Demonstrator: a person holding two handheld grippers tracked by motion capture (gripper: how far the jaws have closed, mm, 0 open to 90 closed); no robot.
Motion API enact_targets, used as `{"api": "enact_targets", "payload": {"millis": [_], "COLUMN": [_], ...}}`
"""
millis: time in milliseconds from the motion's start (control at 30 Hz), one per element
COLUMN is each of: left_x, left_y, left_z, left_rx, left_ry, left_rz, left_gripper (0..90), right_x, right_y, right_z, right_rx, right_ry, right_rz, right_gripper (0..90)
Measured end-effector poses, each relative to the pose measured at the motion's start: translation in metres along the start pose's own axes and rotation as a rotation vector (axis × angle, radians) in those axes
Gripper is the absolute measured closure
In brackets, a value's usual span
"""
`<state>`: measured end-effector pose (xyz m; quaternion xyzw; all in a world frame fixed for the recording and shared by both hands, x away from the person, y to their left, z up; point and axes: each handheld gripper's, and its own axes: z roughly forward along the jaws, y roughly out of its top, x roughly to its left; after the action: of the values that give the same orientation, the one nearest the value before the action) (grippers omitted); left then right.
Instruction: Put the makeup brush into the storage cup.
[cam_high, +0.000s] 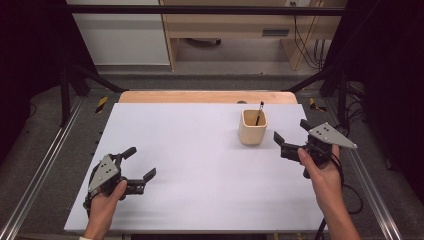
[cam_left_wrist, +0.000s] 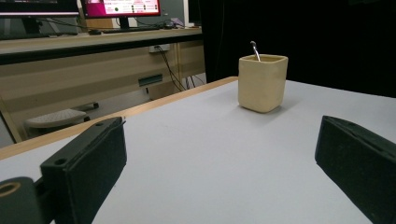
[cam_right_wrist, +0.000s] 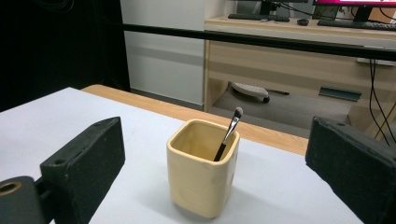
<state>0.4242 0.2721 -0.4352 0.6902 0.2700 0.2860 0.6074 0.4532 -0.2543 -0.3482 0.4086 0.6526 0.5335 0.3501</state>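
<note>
A cream square cup (cam_high: 252, 127) holding a small upright brush (cam_high: 259, 113) stands on the far right of the white bench (cam_high: 190, 165), just left of the right gripper (cam_high: 291, 136), whose jaws gape empty, while the left gripper (cam_high: 139, 163), also wide open, rests near left.

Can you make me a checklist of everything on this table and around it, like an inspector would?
Surface: white table top with a wooden far edge, bare apart from the cup.
Job's things: cream square cup standing upright; a small brush leans inside it, bristles up.
Clutter: nothing seen.
Grippers: left gripper near the front left, jaws open, holding nothing; right gripper beside the cup, jaws open, not touching it.
Cables: one trails from the right gripper past the table's right edge.
Surroundings: wooden desk with monitors behind, black frame bars, grey floor.
</note>
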Motion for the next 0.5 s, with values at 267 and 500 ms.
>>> {"api": "enact_targets", "payload": {"millis": [267, 500], "left_x": [0.005, 0.004], "left_y": [-0.010, -0.015], "left_z": [-0.007, -0.007], "left_rx": [-0.012, 0.002], "left_ry": [0.025, 0.024], "left_rz": [-0.025, -0.018], "left_gripper": [2.0, 2.0], "right_x": [0.000, 0.002], "right_y": [-0.011, -0.023], "right_z": [-0.007, -0.007], "right_rx": [0.012, 0.023], "right_ry": [-0.007, -0.009], "right_rz": [0.014, 0.027], "right_gripper": [4.6, 4.5]}}
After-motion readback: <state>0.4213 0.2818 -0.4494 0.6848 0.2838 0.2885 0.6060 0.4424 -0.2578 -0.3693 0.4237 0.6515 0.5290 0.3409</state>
